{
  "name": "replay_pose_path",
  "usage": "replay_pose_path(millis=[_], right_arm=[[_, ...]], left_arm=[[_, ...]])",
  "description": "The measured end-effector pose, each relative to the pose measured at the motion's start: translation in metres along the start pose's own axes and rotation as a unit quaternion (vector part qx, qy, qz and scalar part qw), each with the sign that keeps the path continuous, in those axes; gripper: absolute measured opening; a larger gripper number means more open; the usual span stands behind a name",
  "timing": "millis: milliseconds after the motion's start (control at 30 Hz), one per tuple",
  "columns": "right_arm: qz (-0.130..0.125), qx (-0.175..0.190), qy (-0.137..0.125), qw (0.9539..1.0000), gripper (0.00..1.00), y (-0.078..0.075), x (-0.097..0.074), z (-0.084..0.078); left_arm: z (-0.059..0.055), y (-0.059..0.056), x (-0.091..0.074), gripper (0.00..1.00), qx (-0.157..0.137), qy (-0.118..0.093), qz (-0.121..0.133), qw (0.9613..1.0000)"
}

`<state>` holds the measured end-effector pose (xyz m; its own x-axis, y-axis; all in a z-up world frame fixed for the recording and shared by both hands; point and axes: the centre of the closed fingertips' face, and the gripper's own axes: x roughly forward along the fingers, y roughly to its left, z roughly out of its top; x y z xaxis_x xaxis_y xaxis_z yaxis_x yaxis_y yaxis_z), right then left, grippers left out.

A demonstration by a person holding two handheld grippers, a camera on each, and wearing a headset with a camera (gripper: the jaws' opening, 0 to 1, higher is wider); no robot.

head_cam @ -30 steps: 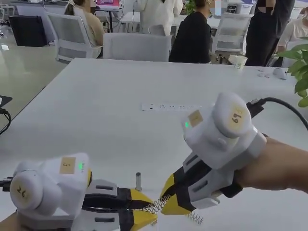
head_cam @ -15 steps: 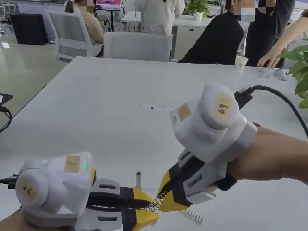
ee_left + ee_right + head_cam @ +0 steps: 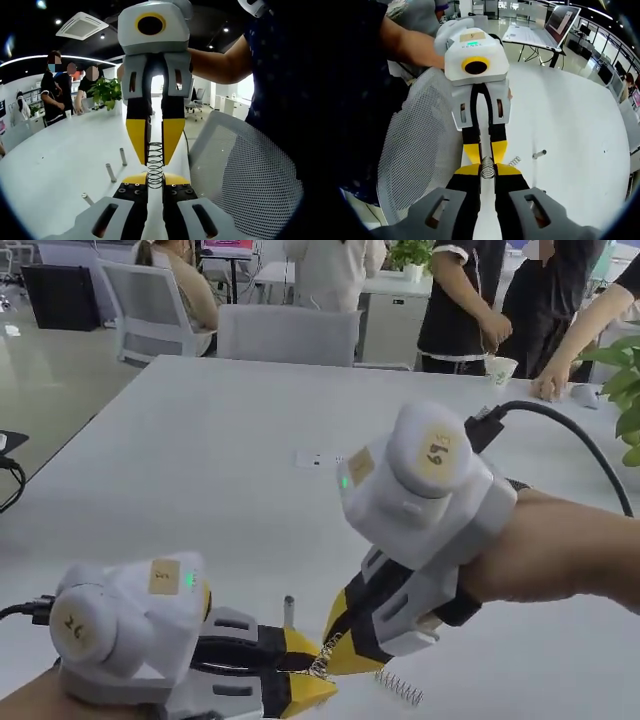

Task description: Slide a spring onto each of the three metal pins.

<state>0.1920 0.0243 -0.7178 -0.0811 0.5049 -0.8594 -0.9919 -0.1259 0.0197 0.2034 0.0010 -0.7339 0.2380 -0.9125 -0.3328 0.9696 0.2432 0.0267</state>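
While the white table (image 3: 200,460) is carrying the work, the right gripper (image 3: 333,648) and left gripper (image 3: 303,675) are meeting tip to tip low over it, both pairs of jaws clamping one spring (image 3: 155,165) between them. Three metal pins (image 3: 110,172) are standing nearby, and a second spring (image 3: 398,687) is lying loose beside the right gripper.

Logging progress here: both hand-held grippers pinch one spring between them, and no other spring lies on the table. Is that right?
Not quite. The left hand-held gripper and the right hand-held gripper do pinch one spring between them, but a second spring lies on the table near the right one; the head view shows it.
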Motion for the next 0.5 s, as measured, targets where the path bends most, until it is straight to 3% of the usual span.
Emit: replay_pose_path(millis=[500], right_arm=[[0.002,-0.009,0.018,0.9998,0.07,0.0007,-0.0009,0.0001]], left_arm=[[0.0012,-0.0007,0.0003,0.03,-0.002,-0.004,0.000,1.0000]])
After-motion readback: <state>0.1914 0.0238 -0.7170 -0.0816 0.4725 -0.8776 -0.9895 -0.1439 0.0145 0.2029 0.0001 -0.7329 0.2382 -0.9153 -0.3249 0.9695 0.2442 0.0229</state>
